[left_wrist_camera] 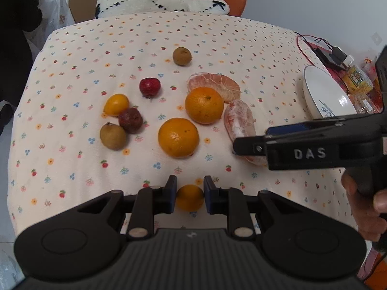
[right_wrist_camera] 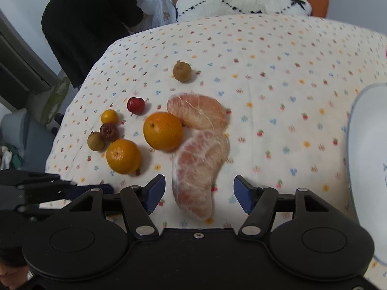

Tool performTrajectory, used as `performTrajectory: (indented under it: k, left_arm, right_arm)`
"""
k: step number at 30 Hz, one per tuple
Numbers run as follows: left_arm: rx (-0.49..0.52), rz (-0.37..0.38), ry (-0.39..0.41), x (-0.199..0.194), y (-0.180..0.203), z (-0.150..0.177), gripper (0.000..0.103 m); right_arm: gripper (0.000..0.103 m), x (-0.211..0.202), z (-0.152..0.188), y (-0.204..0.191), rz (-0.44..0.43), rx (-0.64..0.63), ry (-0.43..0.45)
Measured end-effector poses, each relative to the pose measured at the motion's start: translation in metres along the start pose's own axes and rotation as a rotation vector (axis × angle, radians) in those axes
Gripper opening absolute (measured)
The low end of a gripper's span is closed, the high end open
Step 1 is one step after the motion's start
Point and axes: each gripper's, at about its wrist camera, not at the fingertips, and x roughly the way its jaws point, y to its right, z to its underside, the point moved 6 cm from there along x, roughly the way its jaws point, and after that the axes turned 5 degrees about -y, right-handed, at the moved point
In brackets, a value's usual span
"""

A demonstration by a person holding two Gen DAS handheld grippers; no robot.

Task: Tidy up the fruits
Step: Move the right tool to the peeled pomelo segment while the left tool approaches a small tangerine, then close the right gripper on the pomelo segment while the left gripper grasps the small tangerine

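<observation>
My left gripper (left_wrist_camera: 189,193) is shut on a small orange fruit (left_wrist_camera: 189,199) just above the flowered tablecloth (left_wrist_camera: 72,72), near the front edge. My right gripper (right_wrist_camera: 200,193) stands open, its blue pads on either side of a peeled pink pomelo segment (right_wrist_camera: 198,166) lying on the cloth. A second peeled segment (right_wrist_camera: 197,113) lies behind it. Two oranges (left_wrist_camera: 178,137) (left_wrist_camera: 204,105) sit mid-table. To the left are a red fruit (left_wrist_camera: 150,87), a yellow fruit (left_wrist_camera: 116,104), a dark shrivelled fruit (left_wrist_camera: 130,120) and a brown-green fruit (left_wrist_camera: 113,136). Another brown-green fruit (left_wrist_camera: 182,56) sits farther back.
A white bowl (right_wrist_camera: 362,145) stands at the right side of the table. Behind it lies a red box with cables (left_wrist_camera: 321,50) and packets. A fluffy cushion (left_wrist_camera: 159,2) on an orange chair is beyond the far edge. A dark shape (right_wrist_camera: 89,21) fills the back left.
</observation>
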Motion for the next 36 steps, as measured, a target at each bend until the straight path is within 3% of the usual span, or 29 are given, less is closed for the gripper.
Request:
performTrajectory:
  k: [3, 5, 7, 13, 20, 26, 36]
  left_arm:
    - [-0.004, -0.008, -0.005, -0.001, -0.002, 0.003, 0.022]
    - [-0.003, -0.01, -0.011, -0.002, -0.002, 0.003, 0.022]
    - [0.005, -0.012, -0.005, -0.004, 0.0, 0.004, 0.022]
    - [0.015, -0.023, -0.007, -0.002, 0.0, 0.007, 0.022]
    - [0.027, -0.005, 0.014, -0.005, 0.009, 0.001, 0.022]
    - [0.046, 0.019, 0.038, -0.01, 0.026, -0.01, 0.022]
    - [0.113, 0.056, 0.063, -0.015, 0.069, -0.024, 0.022]
  right_arm:
    - [0.062, 0.004, -0.007, -0.004, 0.017, -0.001, -0.005]
    - [0.058, 0.007, -0.01, -0.006, 0.034, -0.007, -0.008]
    - [0.045, 0.007, -0.011, -0.008, 0.057, -0.021, -0.006]
    - [0.037, 0.004, -0.008, -0.005, 0.042, -0.044, -0.031]
    - [0.036, -0.008, 0.008, 0.004, 0.019, -0.015, -0.041]
    - [0.036, -0.034, 0.016, 0.015, -0.003, -0.004, 0.001]
    - [0.036, -0.073, 0.022, 0.048, 0.032, 0.019, 0.065]
